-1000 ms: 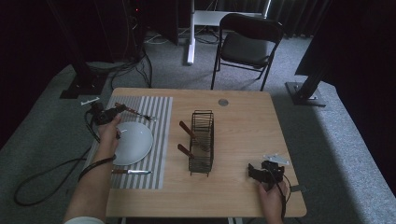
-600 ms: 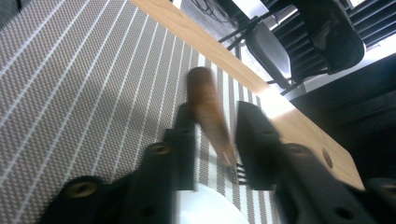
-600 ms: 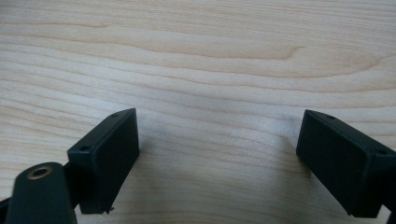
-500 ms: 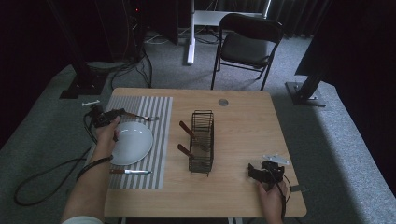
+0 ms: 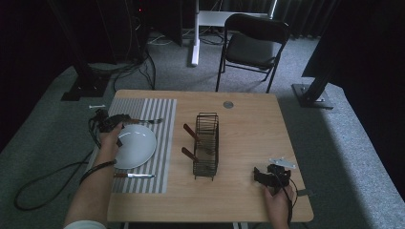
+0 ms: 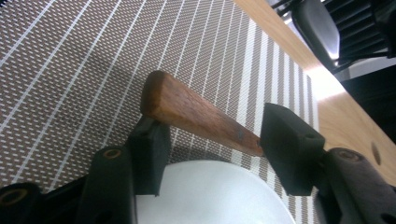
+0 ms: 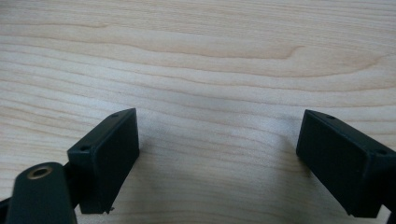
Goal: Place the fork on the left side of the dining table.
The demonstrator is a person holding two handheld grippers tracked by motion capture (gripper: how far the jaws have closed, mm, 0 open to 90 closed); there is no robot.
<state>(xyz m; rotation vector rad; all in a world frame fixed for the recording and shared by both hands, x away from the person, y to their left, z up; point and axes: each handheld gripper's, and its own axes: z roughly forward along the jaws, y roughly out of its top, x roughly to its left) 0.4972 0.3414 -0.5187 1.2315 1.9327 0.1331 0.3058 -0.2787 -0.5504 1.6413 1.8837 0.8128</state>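
step: looks like cutlery being laid by the round white plate (image 5: 135, 145); left gripper (image 6: 210, 140) has jaws set wide round a smooth brown wooden fork handle (image 6: 196, 114), prob. just freed or about to be nipped.
fork: on striped woven mat (image 5: 160, 112), beyond plate.
next: prob. lift clear.
right gripper (image 7: 217, 161): gaping, holds nothing, over pale wood-grain table (image 7: 196, 56).

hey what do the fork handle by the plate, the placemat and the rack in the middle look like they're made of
Brown fork handle: looks like wood, smooth satin finish, visible grain. Striped grey placemat: apparently woven vinyl or fabric, with a fine dotted weave texture. Black rack: thin metal wire, seemingly dark-coated; open grid bars show.
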